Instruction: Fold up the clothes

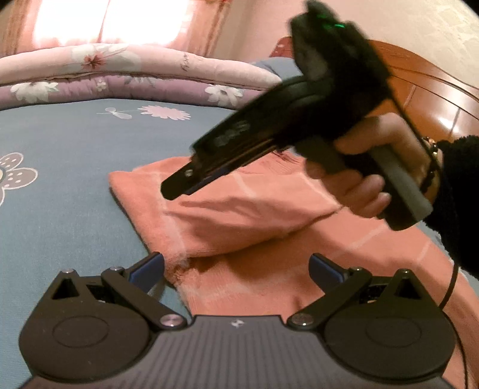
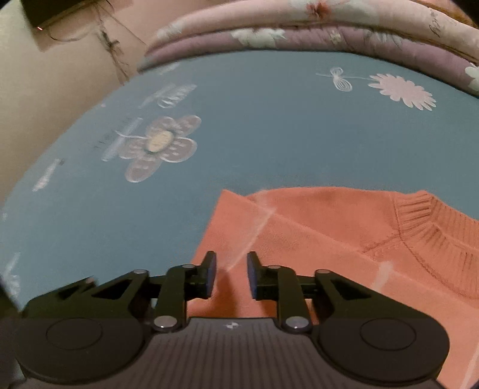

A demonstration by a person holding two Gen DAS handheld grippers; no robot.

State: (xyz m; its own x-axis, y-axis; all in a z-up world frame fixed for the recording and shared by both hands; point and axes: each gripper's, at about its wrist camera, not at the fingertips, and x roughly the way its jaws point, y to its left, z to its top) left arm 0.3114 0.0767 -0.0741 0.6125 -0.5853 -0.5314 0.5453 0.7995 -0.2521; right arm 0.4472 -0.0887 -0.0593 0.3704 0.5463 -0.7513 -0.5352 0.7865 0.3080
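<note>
— Two grippers, how do they stand?
— Left gripper (image 1: pixel 236 269) gapes wide, empty, low in frame over the folded salmon knit sweater (image 1: pixel 239 209) on the blue flowered bedsheet (image 1: pixel 74 149). Right gripper (image 2: pixel 230 275) is slightly parted above the sweater's edge, gripping nothing.
— Any writing?
— Script on the pink floral quilt (image 2: pixel 359 18), unreadable.
</note>
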